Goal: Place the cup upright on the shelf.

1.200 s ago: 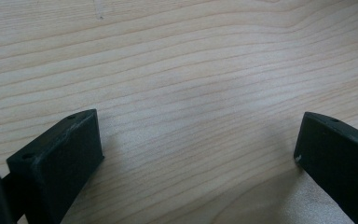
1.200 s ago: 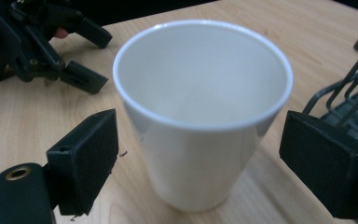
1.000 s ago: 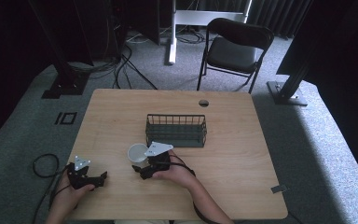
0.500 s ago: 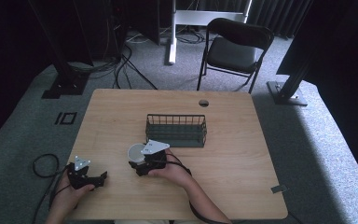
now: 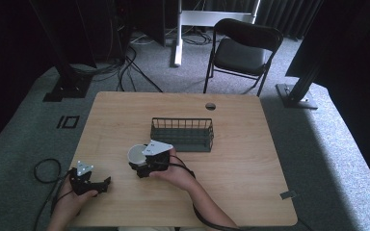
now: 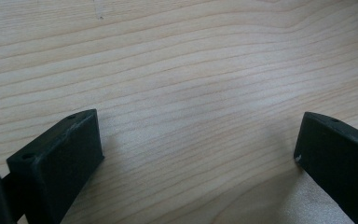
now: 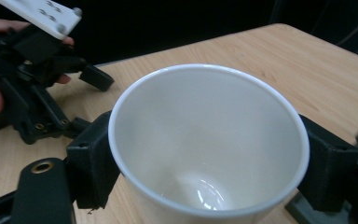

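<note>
White cup (image 5: 136, 155) sits clamped between the jaws of the right hand-held gripper (image 5: 142, 162), tilted toward 10 o'clock above the desk (image 5: 241, 159), just at 7 o'clock of the wire basket (image 5: 182, 134). The left hand-held gripper (image 5: 89, 180) rests on the desk at 8 o'clock, jaws wide apart and holding nothing.

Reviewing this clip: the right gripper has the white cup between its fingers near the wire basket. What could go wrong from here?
1. The right gripper grips the white cup by its smooth, tapered sides, so it might slip or tip when lifted.
2. The wire basket stands close behind the cup; a low carry could knock its rim.
3. The left gripper rests open on the table nearby, and a swing that way could bump it.
</note>
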`<state>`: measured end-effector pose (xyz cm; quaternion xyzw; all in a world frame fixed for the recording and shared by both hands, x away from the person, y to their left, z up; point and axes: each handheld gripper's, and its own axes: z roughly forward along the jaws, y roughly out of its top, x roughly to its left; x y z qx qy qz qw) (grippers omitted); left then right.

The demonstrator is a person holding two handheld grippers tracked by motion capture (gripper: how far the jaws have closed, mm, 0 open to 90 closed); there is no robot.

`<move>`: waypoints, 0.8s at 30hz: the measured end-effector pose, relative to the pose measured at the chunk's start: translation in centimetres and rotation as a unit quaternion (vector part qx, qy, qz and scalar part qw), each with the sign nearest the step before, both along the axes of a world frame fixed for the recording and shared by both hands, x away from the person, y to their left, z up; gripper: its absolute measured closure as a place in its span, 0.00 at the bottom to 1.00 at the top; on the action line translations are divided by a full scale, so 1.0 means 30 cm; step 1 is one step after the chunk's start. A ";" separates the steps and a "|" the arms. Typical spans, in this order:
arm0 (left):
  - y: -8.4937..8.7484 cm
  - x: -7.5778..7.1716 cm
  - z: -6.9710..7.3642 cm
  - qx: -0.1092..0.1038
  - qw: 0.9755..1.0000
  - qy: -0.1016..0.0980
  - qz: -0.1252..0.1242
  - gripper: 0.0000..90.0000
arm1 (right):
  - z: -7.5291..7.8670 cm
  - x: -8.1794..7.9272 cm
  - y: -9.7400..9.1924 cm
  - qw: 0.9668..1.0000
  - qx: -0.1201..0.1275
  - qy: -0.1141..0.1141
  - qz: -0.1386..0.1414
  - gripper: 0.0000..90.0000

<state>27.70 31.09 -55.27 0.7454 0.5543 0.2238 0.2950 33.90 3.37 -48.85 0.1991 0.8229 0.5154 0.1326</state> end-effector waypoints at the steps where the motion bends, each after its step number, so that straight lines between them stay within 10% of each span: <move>1: 0.000 0.000 0.000 -0.001 1.000 0.000 0.000 0.01 | 0.009 -0.002 0.004 1.000 0.000 -0.005 0.001 0.22; 24: 0.000 0.000 0.000 -0.001 1.000 0.001 0.001 0.01 | 0.257 0.041 0.024 0.997 0.036 -0.060 -0.026 0.22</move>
